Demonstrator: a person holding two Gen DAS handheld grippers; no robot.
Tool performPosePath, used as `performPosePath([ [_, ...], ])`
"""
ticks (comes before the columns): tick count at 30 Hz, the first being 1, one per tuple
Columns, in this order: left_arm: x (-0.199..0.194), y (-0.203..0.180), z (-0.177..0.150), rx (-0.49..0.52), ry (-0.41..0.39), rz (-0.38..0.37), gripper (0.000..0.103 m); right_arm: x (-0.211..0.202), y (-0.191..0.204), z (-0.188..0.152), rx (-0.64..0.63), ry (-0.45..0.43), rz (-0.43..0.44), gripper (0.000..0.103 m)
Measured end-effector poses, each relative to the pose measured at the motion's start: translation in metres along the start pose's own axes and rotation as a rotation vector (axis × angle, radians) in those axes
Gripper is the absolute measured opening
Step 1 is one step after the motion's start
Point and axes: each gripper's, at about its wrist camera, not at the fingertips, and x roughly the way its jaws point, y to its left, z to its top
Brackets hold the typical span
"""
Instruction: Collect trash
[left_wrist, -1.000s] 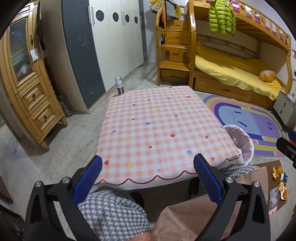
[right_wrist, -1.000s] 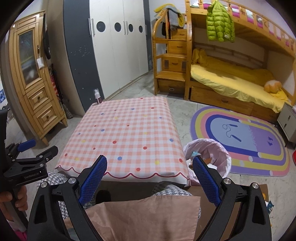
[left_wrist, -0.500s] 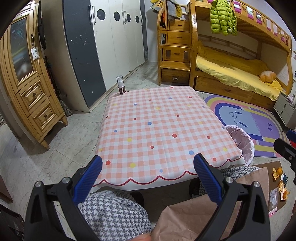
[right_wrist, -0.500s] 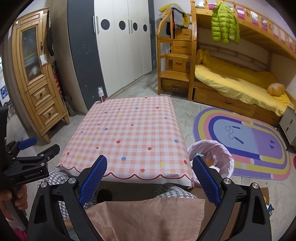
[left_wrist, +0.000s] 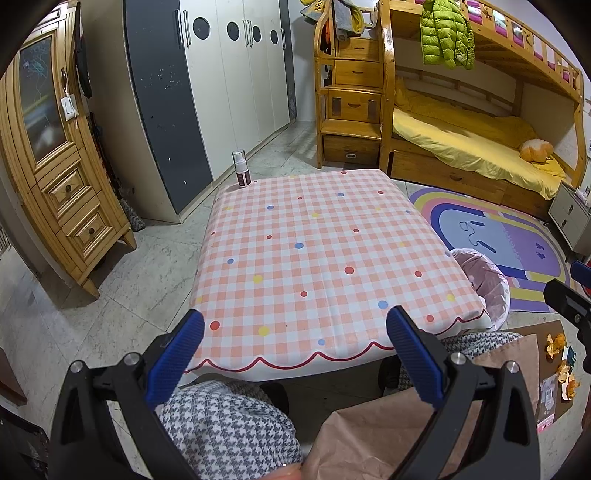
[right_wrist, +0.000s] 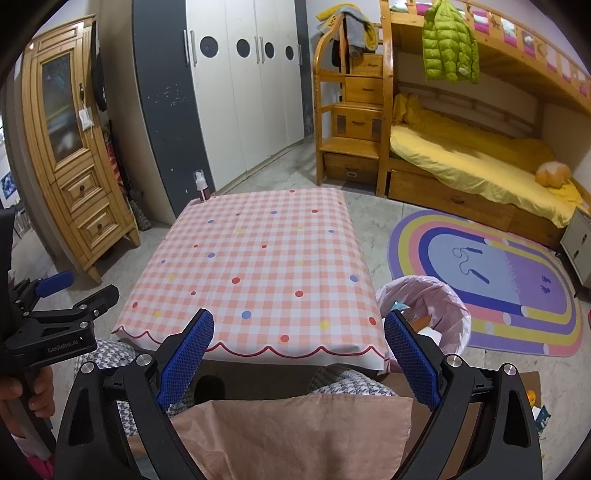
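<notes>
**A:** What do the jaws of each tool show?

**B:** The left gripper (left_wrist: 295, 354) has its jaws spread wide with nothing between them; the right gripper (right_wrist: 299, 354) is the same, wide apart and empty. Both hang above the person's lap, short of the near edge of the surface (left_wrist: 325, 251).

**A:** What lies just beyond the jaws?

**B:** A checked, dotted cloth covers the surface. Only a small spray bottle (left_wrist: 241, 168) stands on it, at the far left corner. No scraps are visible on the cloth.

**A:** Where, then, is the trash?

**B:** On the floor to the person's right. Orange peel pieces (left_wrist: 556, 341) and small wrappers lie on a flat piece of cardboard (left_wrist: 554, 391), well apart from either gripper. A bin with a pink liner (right_wrist: 439, 306) stands against the right side of the surface, between it and the rainbow rug (right_wrist: 517, 273); it already holds some scraps.

**A:** Which step is in hand?

**B:** Judging by the empty jaws and the untouched peel, a pickup has not yet begun; this looks like a pause before a reach.

**A:** What does the next move call for?

**B:** Probably a swing of the right gripper down and rightward to the cardboard, closing on one peel piece, then a short carry to the bin.
</notes>
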Motion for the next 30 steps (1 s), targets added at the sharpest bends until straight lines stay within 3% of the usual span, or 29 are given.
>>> performPosePath([
  [30,-0.0002,0.0006,0.0000,-0.003,0.005,-0.002,0.096,0.0010,-0.0035,-0.0006,0.011,-0.003,-0.002,0.093],
])
